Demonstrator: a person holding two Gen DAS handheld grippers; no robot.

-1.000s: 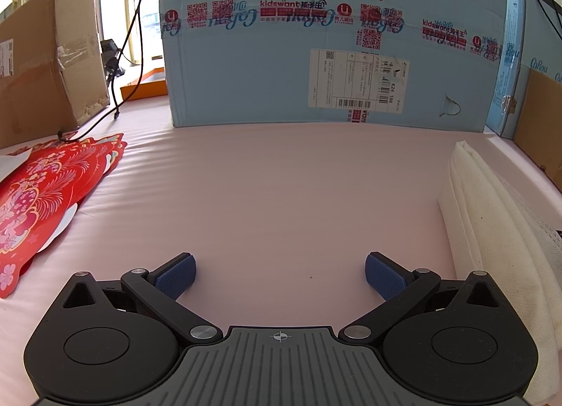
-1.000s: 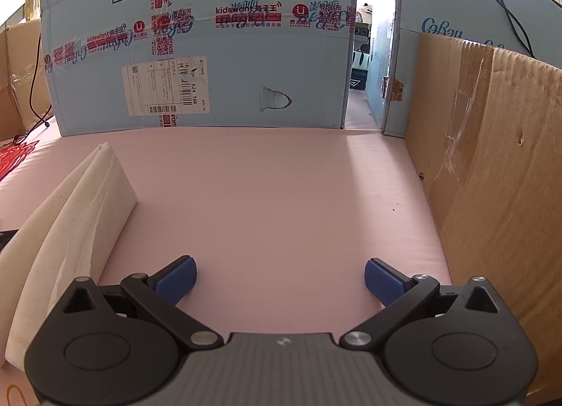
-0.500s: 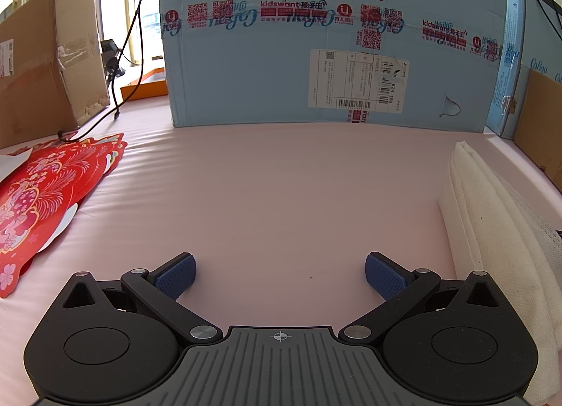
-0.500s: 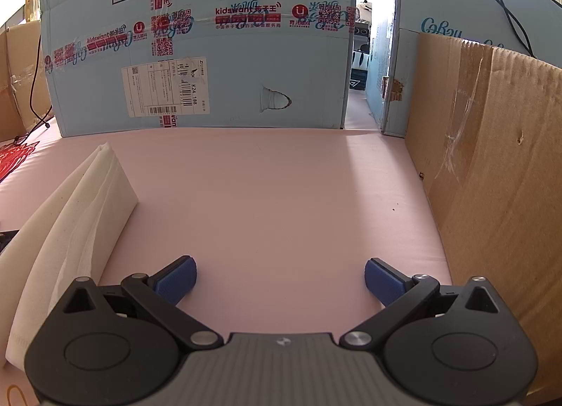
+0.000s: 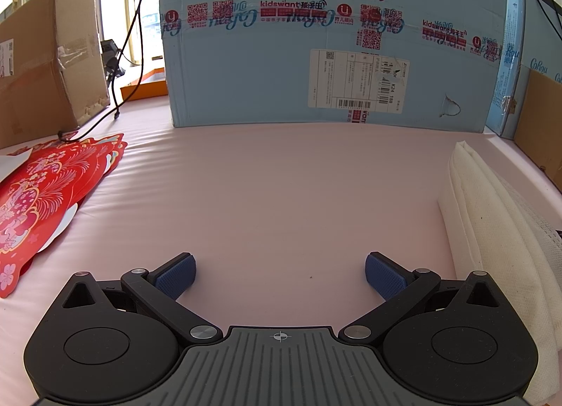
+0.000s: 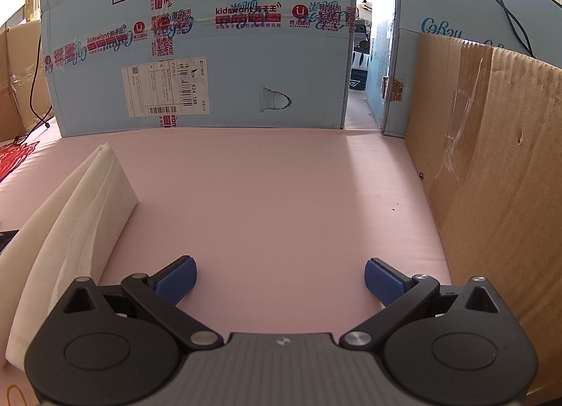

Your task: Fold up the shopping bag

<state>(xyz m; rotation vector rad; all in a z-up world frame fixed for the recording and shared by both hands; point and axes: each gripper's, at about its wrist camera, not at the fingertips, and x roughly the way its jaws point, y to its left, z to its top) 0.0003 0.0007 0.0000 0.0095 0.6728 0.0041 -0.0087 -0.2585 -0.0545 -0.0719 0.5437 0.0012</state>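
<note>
The pink surface (image 5: 281, 188) spans both views. At its far edge stands a light-blue carton (image 5: 330, 40), face toward the cameras, printed "套装勿拆" in a black frame; red tape bands read "kidswant" w/ QR codes, and a white shipping label (image 5: 358, 81) shows a barcode and "K24 188". A brown cardboard panel (image 6: 491, 177) walls the right side (a second blue box behind it, partly hidden).

The shopping bag (image 6: 70, 216), white non-woven fabric, lies folded flat into a long strip on the pink surface. Location: just right of the left gripper (image 5: 280, 274), just left of the right gripper (image 6: 280, 277), i.e. between the two, touching neither pad. Long axis runs near-to-far; the far end points at the blue carton.

Both grippers: fingers spread wide, blue pads apart, nothing between them.

Red printed paper sheets (image 5: 42, 195) w/ floral pattern lie at far left.
</note>
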